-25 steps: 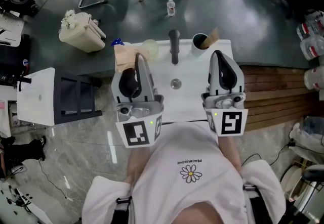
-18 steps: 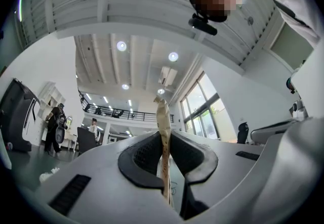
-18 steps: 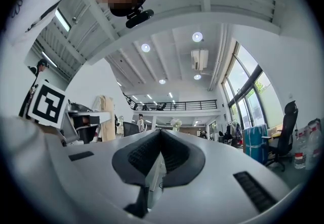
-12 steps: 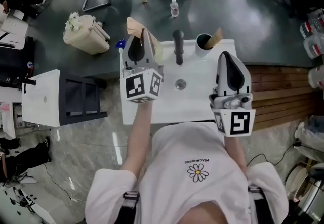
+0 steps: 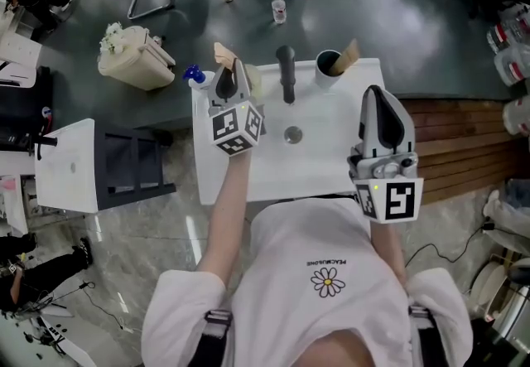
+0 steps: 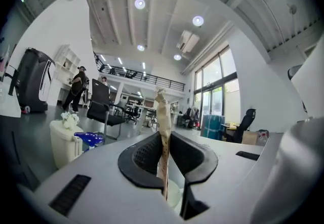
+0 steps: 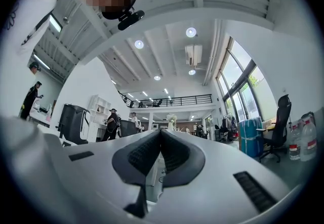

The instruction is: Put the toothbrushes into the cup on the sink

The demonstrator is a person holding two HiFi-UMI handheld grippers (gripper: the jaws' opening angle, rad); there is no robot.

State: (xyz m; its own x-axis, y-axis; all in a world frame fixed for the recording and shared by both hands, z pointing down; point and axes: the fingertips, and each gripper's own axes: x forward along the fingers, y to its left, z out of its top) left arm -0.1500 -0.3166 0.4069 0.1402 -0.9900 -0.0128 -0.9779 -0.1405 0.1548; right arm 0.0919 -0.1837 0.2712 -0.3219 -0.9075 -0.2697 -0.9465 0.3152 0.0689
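In the left hand-held gripper [image 6: 164, 139]: a toothbrush [image 6: 162, 112] in a tan paper wrapper, upright, jaws closed onto it, its top standing above them.
Held toothbrush's place: over the back left corner of the white sink [image 5: 323, 162], left of the black faucet [image 5: 286, 71].
Cup [image 5: 328, 65]: on the sink's back right corner, well apart from the held toothbrush; a second toothbrush [image 5: 350, 54] leans in it.
Right hand-held gripper [image 5: 378, 94]: jaws pressed together with nothing between them, above the sink's right side.

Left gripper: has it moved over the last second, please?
Yes: the left gripper, gripping a wrapped toothbrush, went from the sink's front edge back to beside the faucet.
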